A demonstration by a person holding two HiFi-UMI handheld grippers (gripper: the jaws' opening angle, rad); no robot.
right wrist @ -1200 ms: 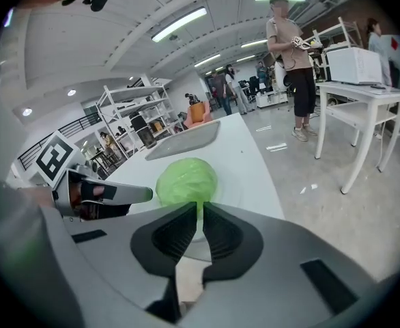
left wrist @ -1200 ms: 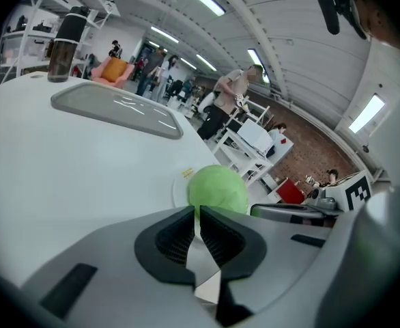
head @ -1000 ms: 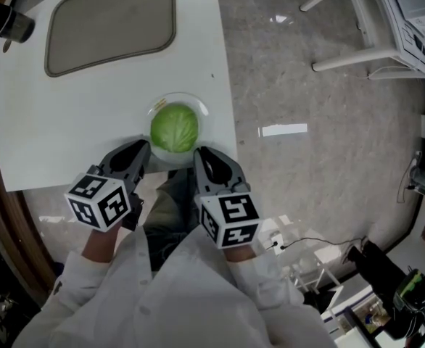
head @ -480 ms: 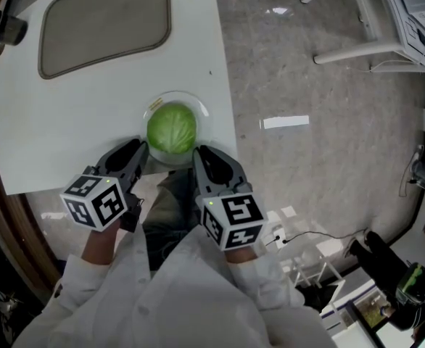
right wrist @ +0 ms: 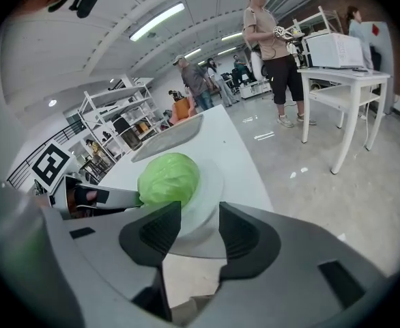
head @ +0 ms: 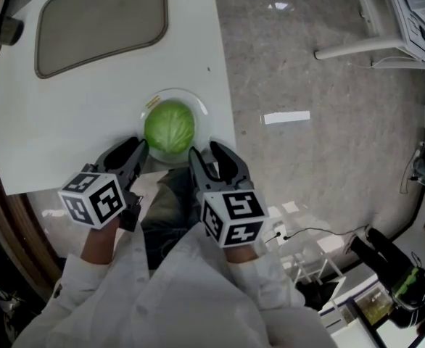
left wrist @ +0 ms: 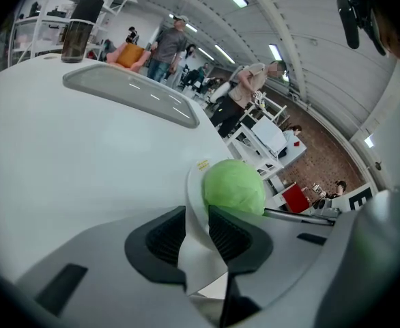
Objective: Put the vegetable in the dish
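Two hand-held grippers hover at the near edge of the white table (head: 82,114), low in the frame, one on each side of the dish (head: 199,107). The cabbage (head: 170,127) already sits in that clear dish, filling most of it, so the task looks done. The right hand-held gripper (head: 207,152) has just been opening its jaws; they stand wide, with nothing between them, only the dish and cabbage ahead. The left hand-held gripper (head: 138,151) is released too: a narrower gap, with the dish's near rim right at its tips.

The cabbage looks firm, round and fairly heavy, with smooth leaves that could slip, and it seems wider than either pair of jaws. I judge a one-sided pinch would only tear an outer leaf; pressing it between both grippers, low on its sides at the widest part, is safer. The dish looks light and may slide.
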